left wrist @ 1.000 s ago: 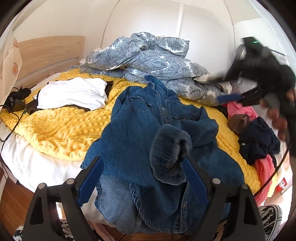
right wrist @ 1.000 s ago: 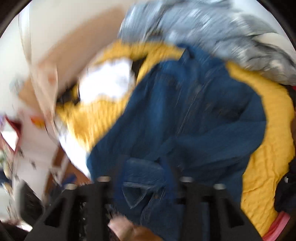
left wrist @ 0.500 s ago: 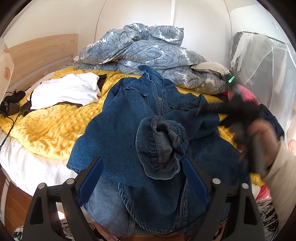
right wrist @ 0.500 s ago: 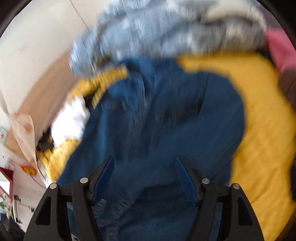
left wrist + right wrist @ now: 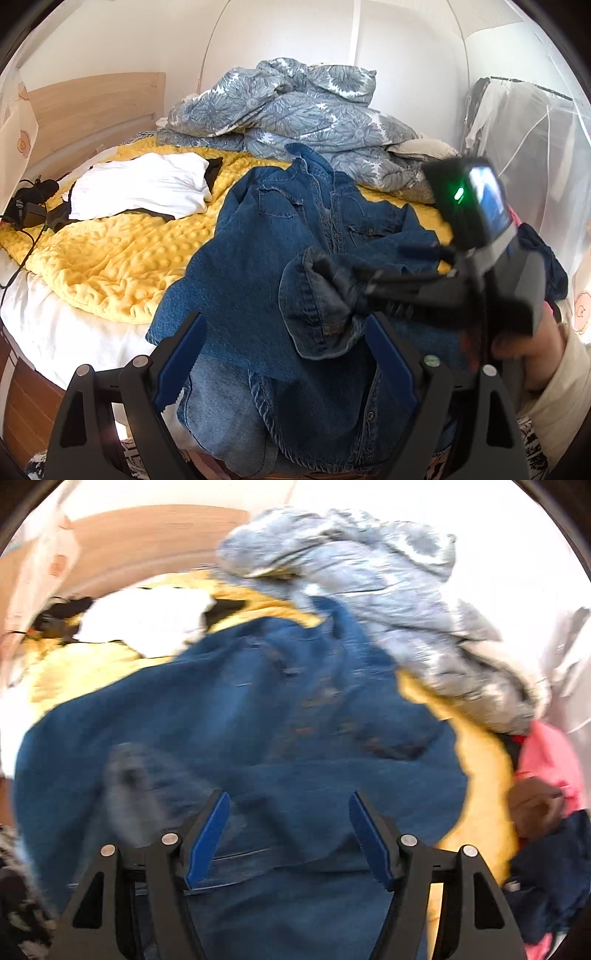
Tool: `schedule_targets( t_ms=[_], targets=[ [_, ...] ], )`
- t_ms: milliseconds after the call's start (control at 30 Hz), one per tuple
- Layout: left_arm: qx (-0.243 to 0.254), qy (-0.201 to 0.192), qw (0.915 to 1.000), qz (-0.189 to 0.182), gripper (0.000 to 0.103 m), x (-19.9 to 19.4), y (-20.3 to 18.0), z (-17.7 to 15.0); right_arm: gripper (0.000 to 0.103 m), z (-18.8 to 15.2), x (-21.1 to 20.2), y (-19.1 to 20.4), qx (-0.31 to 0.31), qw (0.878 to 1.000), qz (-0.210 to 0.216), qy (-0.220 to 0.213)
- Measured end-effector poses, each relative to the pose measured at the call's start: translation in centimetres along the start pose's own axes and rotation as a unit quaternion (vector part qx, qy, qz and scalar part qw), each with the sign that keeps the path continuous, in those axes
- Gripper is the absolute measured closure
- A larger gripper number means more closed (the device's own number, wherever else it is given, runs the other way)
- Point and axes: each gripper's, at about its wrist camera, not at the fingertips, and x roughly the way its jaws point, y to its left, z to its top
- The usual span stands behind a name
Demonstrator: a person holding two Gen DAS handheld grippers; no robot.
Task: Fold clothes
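The left gripper [image 5: 284, 345] sits at the bottom of the left view, its 2 blue-padded fingers [image 5: 179, 349] spread wide with nothing between them. Just beyond them a denim shirt [image 5: 266, 236] lies spread across the centre of the frame, on a yellow blanket [image 5: 110, 254], hem hanging over the bed's near edge. One cuff [image 5: 317, 314] is folded onto the shirt front. From the right of the frame the right gripper [image 5: 328, 269] reaches to that cuff; motion blur hides its tips there. In the blurred right view, the right gripper [image 5: 290, 834] stands apart and empty above the denim. A folded white garment [image 5: 144, 188] lies upper left, a grey floral duvet [image 5: 295, 114] top centre.
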Motion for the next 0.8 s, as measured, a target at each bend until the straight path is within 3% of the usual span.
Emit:
schedule_targets(
  t_ms=[200, 433, 633, 800],
  targets=[
    [-0.006, -0.012, 0.9999, -0.005, 0.014, -1.4, 0.5, 0.5, 0.034, -0.9, 0.5, 2.5, -0.026, 0.999, -0.029, 0.012],
    [-0.017, -0.023, 0.9991, -0.031, 0.014, -4.4, 3.2, 1.6, 0.033, -1.2, -5.0, 4.3, -0.025, 0.998, -0.022, -0.059],
    [0.015, -0.025, 0.9996, 0.004, 0.014, -5.9, 3.6, 1.2, 0.033, -2.0, -6.6, 5.9, -0.027, 0.997, -0.003, -0.067],
    [0.014, -0.028, 0.9995, 0.001, 0.014, -6.7, 4.0, 0.9, 0.033, -2.9, -7.1, 6.5, -0.019, 0.998, 0.002, -0.059]
  ],
)
